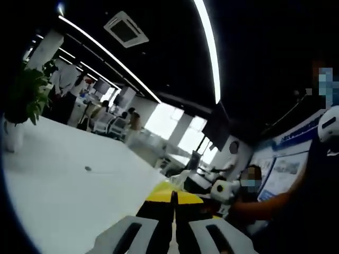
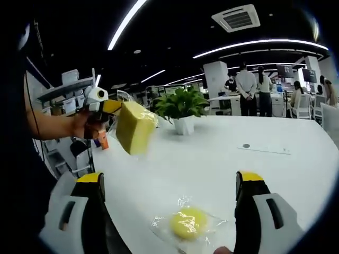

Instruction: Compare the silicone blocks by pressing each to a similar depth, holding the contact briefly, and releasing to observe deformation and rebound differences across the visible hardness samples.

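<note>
In the right gripper view, a hand holds my left gripper (image 2: 108, 108) raised at the left, shut on a yellow silicone block (image 2: 135, 127) that hangs above the white table (image 2: 212, 159). In the left gripper view, the black fingertips (image 1: 167, 207) sit pressed together with the yellow block (image 1: 159, 192) just beyond them. My right gripper (image 2: 169, 182) stands wide open over the table, nothing between its jaws. Below it, a round yellow silicone piece (image 2: 188, 223) in a clear plastic bag lies flat on the table.
A potted green plant (image 2: 183, 108) (image 1: 26, 95) stands on the table behind the block. A small dark disc (image 2: 245, 146) (image 1: 88, 169) is set in the tabletop. People (image 2: 246, 87) stand at far desks. Shelves (image 2: 66, 92) line the left. A seated person (image 1: 251, 182) is at the right.
</note>
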### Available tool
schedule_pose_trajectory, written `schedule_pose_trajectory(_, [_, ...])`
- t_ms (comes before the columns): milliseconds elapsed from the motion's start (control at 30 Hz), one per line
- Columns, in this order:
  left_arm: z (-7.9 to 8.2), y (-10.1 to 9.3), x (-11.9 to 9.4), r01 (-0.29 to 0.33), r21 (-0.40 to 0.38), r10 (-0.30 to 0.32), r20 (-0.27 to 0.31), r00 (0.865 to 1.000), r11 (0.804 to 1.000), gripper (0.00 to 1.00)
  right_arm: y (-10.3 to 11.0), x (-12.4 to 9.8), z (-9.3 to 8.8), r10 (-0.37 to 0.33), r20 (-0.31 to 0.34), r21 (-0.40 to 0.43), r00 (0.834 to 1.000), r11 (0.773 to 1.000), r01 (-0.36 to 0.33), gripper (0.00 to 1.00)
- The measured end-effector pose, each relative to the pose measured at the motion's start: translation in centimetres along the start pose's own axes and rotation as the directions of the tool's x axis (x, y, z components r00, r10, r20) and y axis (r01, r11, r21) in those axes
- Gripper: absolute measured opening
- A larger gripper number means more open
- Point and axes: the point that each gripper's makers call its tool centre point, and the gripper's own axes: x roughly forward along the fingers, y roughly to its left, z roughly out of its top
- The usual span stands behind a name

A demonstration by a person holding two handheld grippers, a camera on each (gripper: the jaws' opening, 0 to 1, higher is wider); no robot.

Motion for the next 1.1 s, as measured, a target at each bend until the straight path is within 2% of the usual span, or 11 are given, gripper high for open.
schedule_pose_trajectory(100, [-0.1,-0.7,0.3,0.020,0.000,-0.020,0.000,1.000,1.000,0.00,1.2,0.8,0.7,0.062,0.018,0.028,0.998,0.998,-0.062,0.96])
schedule_pose_trajectory(333, [-0.2,-1.7,0.7,0.068,-0.022,-0.068,-0.005,0.998,0.997,0.00,3.2,2.7,2.0,0.135,0.052,-0.006,0.989,0.991,-0.135,0.96])
schedule_pose_trajectory(500, [-0.1,-2.3,0.9,0.087,-0.029,-0.087,0.004,0.996,0.996,0.00,4.6,3.5,2.4,0.194,0.065,-0.002,0.979,0.981,-0.194,0.84])
schedule_pose_trajectory(567, [-0.1,-2.5,0.9,0.095,-0.027,-0.095,0.004,0.995,0.995,0.00,5.1,3.8,2.9,0.211,0.084,0.027,0.974,0.976,-0.214,0.84])
schedule_pose_trajectory(667, [-0.3,-2.8,0.9,0.106,-0.035,-0.106,0.000,0.994,0.994,0.00,5.5,4.1,3.8,0.227,0.116,0.029,0.967,0.972,-0.232,0.82])
schedule_pose_trajectory(800, [-0.3,-3.5,0.9,0.136,-0.037,-0.137,0.000,0.991,0.990,0.00,6.4,4.3,3.7,0.270,0.097,0.048,0.958,0.960,-0.275,0.70])
schedule_pose_trajectory(967, [-0.4,-4.4,0.7,0.172,-0.028,-0.172,-0.004,0.985,0.985,0.00,7.0,4.3,3.8,0.296,0.104,0.052,0.950,0.952,-0.302,0.64])
schedule_pose_trajectory(1100, [-0.6,-4.7,0.6,0.179,-0.030,-0.180,-0.010,0.984,0.983,0.00,7.9,4.0,3.8,0.340,0.105,0.083,0.935,0.934,-0.349,0.54])
